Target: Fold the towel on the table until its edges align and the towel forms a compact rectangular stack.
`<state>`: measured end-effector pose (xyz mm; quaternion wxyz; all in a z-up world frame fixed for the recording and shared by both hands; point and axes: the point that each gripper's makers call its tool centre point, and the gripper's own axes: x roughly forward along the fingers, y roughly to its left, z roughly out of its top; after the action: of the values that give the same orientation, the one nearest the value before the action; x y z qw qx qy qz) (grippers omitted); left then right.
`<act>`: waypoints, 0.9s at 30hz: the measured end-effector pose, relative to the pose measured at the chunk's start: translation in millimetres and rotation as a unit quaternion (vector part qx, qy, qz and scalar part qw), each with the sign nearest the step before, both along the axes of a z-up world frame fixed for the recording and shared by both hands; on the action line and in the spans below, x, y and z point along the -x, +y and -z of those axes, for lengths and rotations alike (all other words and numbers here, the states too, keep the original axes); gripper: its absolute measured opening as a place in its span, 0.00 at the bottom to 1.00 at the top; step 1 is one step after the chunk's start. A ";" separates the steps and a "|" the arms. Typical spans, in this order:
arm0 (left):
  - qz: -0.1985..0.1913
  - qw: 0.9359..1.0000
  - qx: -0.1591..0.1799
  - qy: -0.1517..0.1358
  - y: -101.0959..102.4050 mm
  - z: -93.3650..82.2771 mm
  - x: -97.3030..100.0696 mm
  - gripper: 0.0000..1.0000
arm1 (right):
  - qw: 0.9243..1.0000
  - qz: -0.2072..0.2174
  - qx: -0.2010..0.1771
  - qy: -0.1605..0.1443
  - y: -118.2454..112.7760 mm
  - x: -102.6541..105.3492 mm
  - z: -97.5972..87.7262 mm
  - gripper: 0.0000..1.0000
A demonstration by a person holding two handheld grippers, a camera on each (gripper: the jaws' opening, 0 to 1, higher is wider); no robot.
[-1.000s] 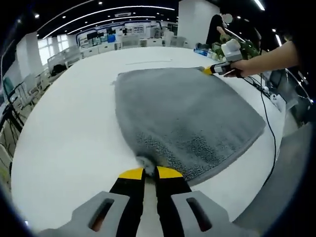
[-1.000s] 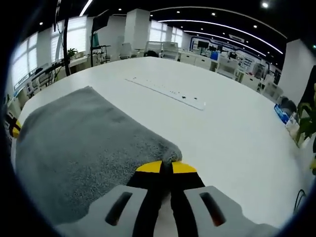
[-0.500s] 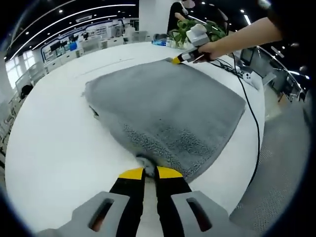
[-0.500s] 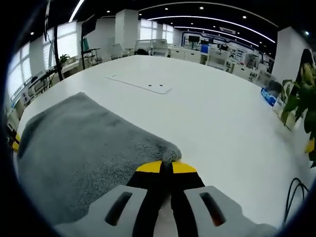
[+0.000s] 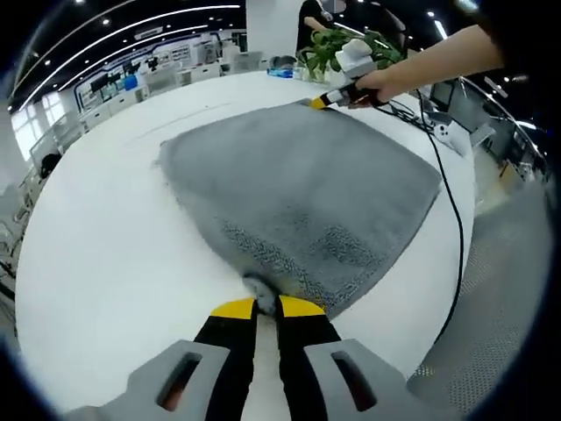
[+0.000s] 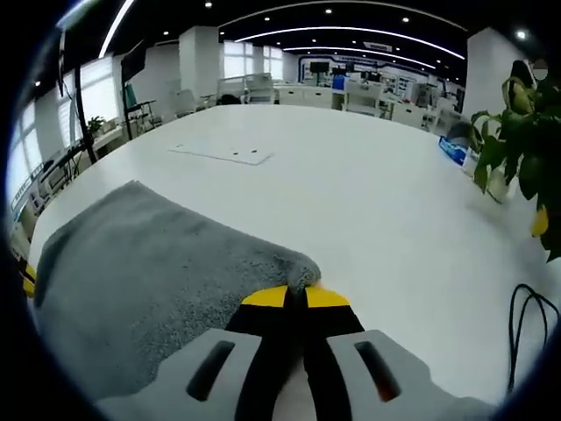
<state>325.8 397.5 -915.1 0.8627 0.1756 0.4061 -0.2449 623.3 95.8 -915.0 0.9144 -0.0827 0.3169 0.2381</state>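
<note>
Left gripper [image 5: 266, 306] pinched tight on one towel [image 5: 307, 189] corner; right gripper [image 6: 295, 296] pinched tight on another. Could slip out if pulled too hard. Might fold crooked then.

In the left gripper view, the left gripper [image 5: 267, 306] covers the pinched corner of the grey towel [image 5: 307, 189], so the grip itself is out of sight behind the yellow tips. At the far corner the right gripper [image 5: 337, 96] is too small to judge how its jaws meet the cloth. The black cable [image 5: 456, 237] runs off past the table [image 5: 105, 263] edge. In the right gripper view, the towel [image 6: 140, 281] is cut off at the left, and a yellow speck there [image 6: 29, 285] is perhaps the other gripper. The plant [image 6: 517, 132] is cropped.
</note>
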 end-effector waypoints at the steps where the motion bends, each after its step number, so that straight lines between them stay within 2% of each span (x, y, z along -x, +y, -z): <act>1: 0.005 1.000 -0.008 0.001 0.1 -0.2 3.2 0.08 | 1.000 0.001 -0.003 0.000 -1.2 -1.0 0.7 0.03; 3: -0.001 1.000 -0.029 0.002 4.8 -0.9 8.8 0.08 | 1.000 0.011 -0.021 -0.001 -4.9 -4.7 3.3 0.03; 5: -0.010 0.999 -0.032 0.004 6.4 -2.2 11.8 0.08 | 0.999 0.016 -0.028 -0.004 -5.8 -4.7 3.9 0.03; 7: -0.042 0.999 -0.014 0.011 8.0 -2.8 13.8 0.08 | 0.999 0.020 -0.034 -0.008 -4.7 -3.3 2.9 0.03; 10: -0.098 0.994 0.030 0.026 10.0 -2.1 14.1 0.08 | 0.999 0.017 -0.033 -0.010 -2.4 -1.8 1.5 0.03; 12: -0.137 0.987 0.068 0.039 12.4 -1.8 14.9 0.09 | 0.999 0.015 -0.032 -0.008 -2.9 -3.0 2.5 0.03; 14: -0.120 0.991 0.055 0.033 11.6 -3.0 15.5 0.09 | 0.999 0.012 -0.031 -0.005 -3.8 -4.9 3.3 0.03; 15: -0.093 0.995 0.029 0.025 10.2 -4.3 15.3 0.09 | 0.999 0.010 -0.031 -0.003 -4.0 -5.2 3.4 0.03; 17: -0.075 0.997 0.000 0.024 8.2 -5.2 15.5 0.09 | 0.999 0.007 -0.033 -0.001 -3.2 -3.6 3.1 0.03; 21: -0.056 0.997 -0.030 0.031 8.7 -7.3 14.4 0.13 | 0.999 0.003 -0.036 -0.007 2.4 6.5 -1.8 0.03; 24: -0.051 0.997 -0.056 0.031 15.1 -10.6 14.8 0.20 | 0.999 0.001 -0.042 -0.013 2.6 7.8 -1.9 0.03; 27: -0.058 0.995 -0.072 0.026 16.4 -17.9 14.6 0.25 | 0.999 -0.011 -0.039 -0.018 8.1 17.1 -8.1 0.04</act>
<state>311.1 413.9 -897.1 0.8494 0.2073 0.4548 -0.1691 606.2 103.9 -907.0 0.9200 -0.0549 0.2896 0.2584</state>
